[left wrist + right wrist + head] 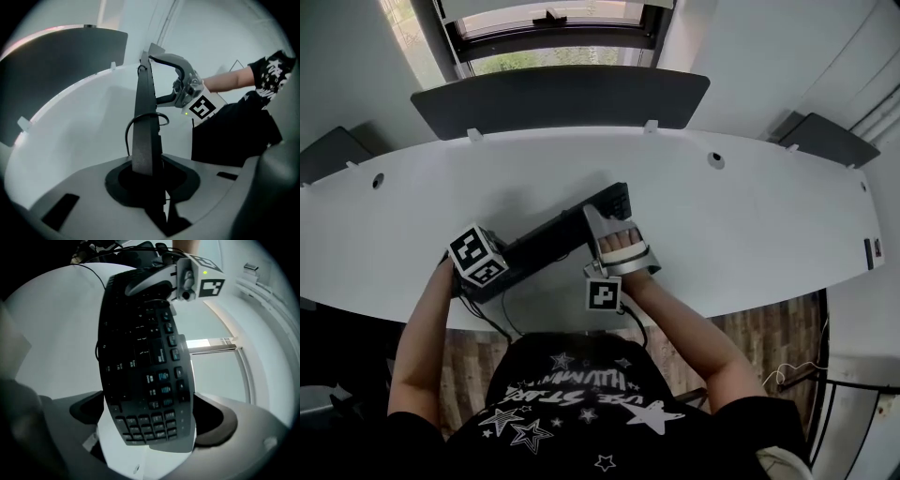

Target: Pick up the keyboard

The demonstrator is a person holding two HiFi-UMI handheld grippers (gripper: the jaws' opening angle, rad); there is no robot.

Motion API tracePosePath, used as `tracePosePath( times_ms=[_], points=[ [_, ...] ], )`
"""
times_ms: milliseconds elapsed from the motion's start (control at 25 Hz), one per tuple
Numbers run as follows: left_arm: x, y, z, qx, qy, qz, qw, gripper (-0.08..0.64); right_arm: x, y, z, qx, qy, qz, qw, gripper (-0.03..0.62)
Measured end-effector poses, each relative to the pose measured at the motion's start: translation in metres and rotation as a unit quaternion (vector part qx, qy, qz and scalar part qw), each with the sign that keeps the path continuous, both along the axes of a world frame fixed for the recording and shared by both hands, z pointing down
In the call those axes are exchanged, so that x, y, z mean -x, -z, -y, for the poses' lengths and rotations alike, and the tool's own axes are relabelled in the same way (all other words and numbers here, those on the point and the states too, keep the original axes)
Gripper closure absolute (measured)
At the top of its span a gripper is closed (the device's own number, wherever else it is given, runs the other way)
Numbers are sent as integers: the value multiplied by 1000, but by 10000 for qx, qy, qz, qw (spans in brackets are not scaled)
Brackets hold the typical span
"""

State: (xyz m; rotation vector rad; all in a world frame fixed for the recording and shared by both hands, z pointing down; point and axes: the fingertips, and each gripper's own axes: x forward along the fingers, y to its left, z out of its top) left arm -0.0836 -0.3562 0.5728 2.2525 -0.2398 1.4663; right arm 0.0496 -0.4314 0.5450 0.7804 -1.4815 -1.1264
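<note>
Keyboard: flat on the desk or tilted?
Tilted: the keyboard slants up off the desk, clamped at its ends by left gripper and right gripper.

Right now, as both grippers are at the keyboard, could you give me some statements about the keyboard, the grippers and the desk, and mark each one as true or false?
1. The left gripper and the right gripper each grip one end of the keyboard. True.
2. The keyboard lies untouched on the desk. False: both grippers are closed on it.
3. A thin cable loops beside the keyboard near the left gripper. True.
4. The desk top is dark wood. False: it is white.
5. A dark panel stands behind the desk. True.
</note>
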Motion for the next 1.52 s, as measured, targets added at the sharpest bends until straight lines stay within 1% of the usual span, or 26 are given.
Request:
tracePosePath(
  times_ms=[80, 160, 280, 360, 400, 440, 480, 560, 640, 680, 720, 760, 840, 880, 920, 1000, 1080, 1120, 1160, 1200, 1280, 1400, 1520],
  points=[
    [-7, 11, 0, 126, 427, -452, 9980, 491, -12, 19, 7, -225, -129, 282, 9993, 15],
    [-11, 20, 2, 154, 818, -821, 9931, 491, -24, 36, 14, -324, -241, 608, 9973, 15],
    [-20, 26, 3, 105, 1330, -1189, 9839, 491, -39, 51, 19, -328, -362, 1079, 9930, 15],
    [-27, 28, 4, 33, 1719, -1375, 9755, 491, -46, 56, 19, -187, -445, 1554, 9867, 17],
    [-30, 29, 4, -5, 1951, -1462, 9698, 491, -48, 56, 18, -14, -514, 1922, 9800, 19],
    [-33, 31, 4, -23, 2200, -1568, 9628, 491, -51, 56, 16, 205, -605, 2352, 9699, 34],
    [-37, 33, 4, -19, 2445, -1710, 9544, 491, -53, 57, 15, 432, -703, 2793, 9566, 50],
    [-46, 43, 5, -13, 2873, -2090, 9348, 491, -57, 59, 12, 774, -845, 3535, 9284, 84],
    [-54, 56, 7, -93, 3176, -2476, 9153, 491, -59, 65, 8, 939, -874, 4014, 9069, 135],
    [-57, 62, 8, -169, 3283, -2619, 9074, 491, -59, 68, 5, 980, -871, 4192, 8984, 154],
    [-59, 67, 11, -262, 3364, -2726, 9010, 491, -60, 71, 3, 995, -884, 4351, 8905, 193],
    [-62, 71, 13, -355, 3420, -2815, 8959, 491, -62, 73, 0, 977, -924, 4501, 8828, 258],
    [-66, 78, 16, -517, 3480, -2991, 8870, 491, -69, 77, -7, 896, -1039, 4763, 8685, 426],
    [-69, 81, 16, -588, 3499, -3083, 8827, 491, -72, 77, -10, 876, -1087, 4863, 8626, 460],
    [-70, 84, 17, -650, 3517, -3184, 8779, 491, -75, 76, -13, 878, -1139, 4937, 8576, 478],
    [-74, 91, 17, -720, 3563, -3428, 8662, 491, -83, 73, -16, 915, -1295, 5044, 8488, 534],
    [-76, 97, 15, -743, 3601, -3672, 8544, 491, -94, 71, -18, 938, -1500, 5157, 8383, 562],
    [-77, 99, 12, -763, 3606, -3755, 8504, 491, -101, 71, -21, 930, -1612, 5221, 8323, 572],
    [-76, 101, 8, -793, 3599, -3800, 8484, 491, -108, 71, -24, 911, -1725, 5281, 8265, 575],
    [-74, 101, 3, -831, 3582, -3811, 8483, 491, -113, 72, -29, 878, -1835, 5337, 8208, 579],
    [-65, 102, -14, -931, 3526, -3788, 8506, 491, -116, 81, -44, 752, -2009, 5503, 8070, 588],
    [-43, 107, -52, -1128, 3411, -3776, 8534, 491, -101, 95, -82, 617, -2117, 5951, 7728, 589],
    [-35, 117, -80, -1231, 3286, -3838, 8541, 491, -94, 94, -111, 751, -2274, 6124, 7534, 589]
  ],
)
